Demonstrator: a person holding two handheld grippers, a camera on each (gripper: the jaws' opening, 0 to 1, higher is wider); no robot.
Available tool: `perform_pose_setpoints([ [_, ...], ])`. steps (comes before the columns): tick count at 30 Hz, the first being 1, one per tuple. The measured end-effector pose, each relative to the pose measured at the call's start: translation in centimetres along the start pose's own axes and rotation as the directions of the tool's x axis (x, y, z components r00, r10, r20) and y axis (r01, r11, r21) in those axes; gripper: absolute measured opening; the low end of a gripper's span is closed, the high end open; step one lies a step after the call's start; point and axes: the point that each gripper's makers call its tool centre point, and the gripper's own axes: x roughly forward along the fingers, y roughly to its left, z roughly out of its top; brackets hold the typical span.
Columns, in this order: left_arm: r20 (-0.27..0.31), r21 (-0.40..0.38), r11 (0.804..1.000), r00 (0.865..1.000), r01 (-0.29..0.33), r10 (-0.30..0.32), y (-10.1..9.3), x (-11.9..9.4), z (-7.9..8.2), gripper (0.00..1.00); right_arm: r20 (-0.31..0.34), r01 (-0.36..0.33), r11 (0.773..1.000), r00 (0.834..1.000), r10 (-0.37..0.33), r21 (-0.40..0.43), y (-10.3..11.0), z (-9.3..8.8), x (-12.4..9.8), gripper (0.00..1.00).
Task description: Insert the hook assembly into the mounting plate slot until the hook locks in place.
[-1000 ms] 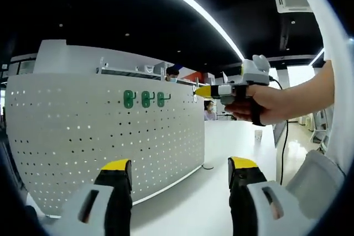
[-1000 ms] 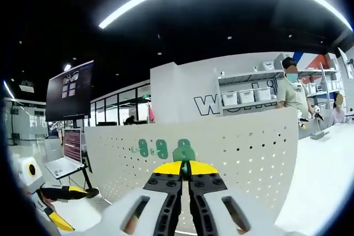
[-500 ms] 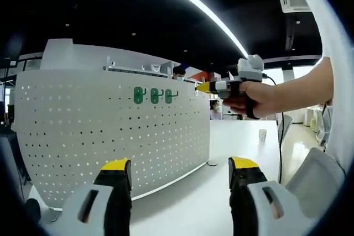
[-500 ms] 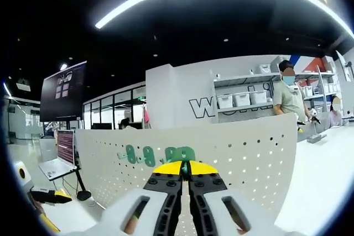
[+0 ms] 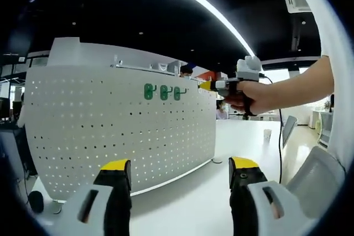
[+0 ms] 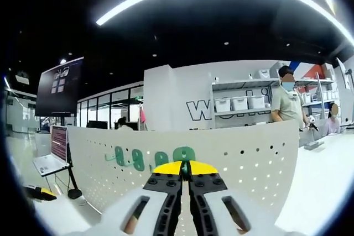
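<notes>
While the white perforated mounting plate (image 5: 121, 131) stands upright on the white counter (image 5: 221, 192), we hold the right tool (image 6: 185, 165) level with its upper rows, yellow tips pressed together on a small green hook assembly (image 6: 185, 165) of which just a sliver shows between them. In the left gripper view we see that same right tool (image 5: 206, 85) raised in a hand (image 5: 249, 96), its tip near the plate's top right edge and not yet touching it.

Three green hooks (image 5: 162, 92) already sit side by side in the plate's upper rows; in the right gripper view they appear as green shapes (image 6: 149, 157) just above and left of our closed tips. We judge the held hook is kept at that height so it can join the row, beside the nearest one.

The left tool (image 5: 180, 172) hangs low over the counter, jaws apart and holding nothing, well clear of the plate. We take it that it stays back so the plate and the hooks remain in sight.

Insertion has not begun; the hook must first meet a slot squarely before it can lock.
</notes>
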Motion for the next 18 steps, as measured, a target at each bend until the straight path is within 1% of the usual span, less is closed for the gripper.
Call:
perform_pose_setpoints([
  [7,0.001,0.000,1.000,1.000,-0.021,0.021,0.3,-0.7,-0.4,0.74,0.011,0.014,1.000,1.000,-0.014,-0.027,-0.4,-0.1,0.9,0.01],
  [18,0.001,-0.015,0.999,0.999,-0.046,0.046,0.8,-1.4,-0.8,0.74,0.014,0.033,0.998,0.999,-0.032,-0.047,-1.1,-0.4,1.7,0.01],
])
